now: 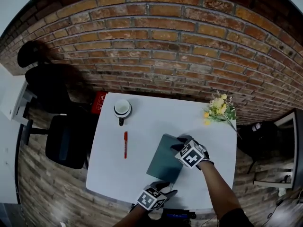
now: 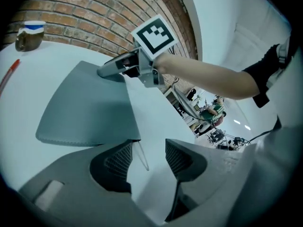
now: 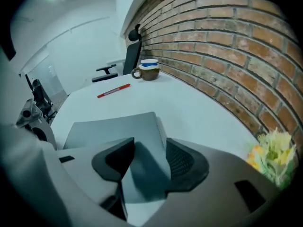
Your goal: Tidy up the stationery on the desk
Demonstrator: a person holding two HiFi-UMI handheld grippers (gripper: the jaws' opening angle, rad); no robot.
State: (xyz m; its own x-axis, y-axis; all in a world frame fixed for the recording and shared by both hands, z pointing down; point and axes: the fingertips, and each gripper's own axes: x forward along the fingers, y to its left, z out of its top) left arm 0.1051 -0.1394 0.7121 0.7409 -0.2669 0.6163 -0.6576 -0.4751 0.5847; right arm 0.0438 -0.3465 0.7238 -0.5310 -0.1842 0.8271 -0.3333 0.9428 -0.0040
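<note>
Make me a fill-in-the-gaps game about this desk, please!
1. The pen lying on the desk is ____ in colour.
2. The wall behind the desk is built of ____.
3. Of the things on the desk, the one nearest the mug is the ____.

Missing words: red, bricks, pen.
</note>
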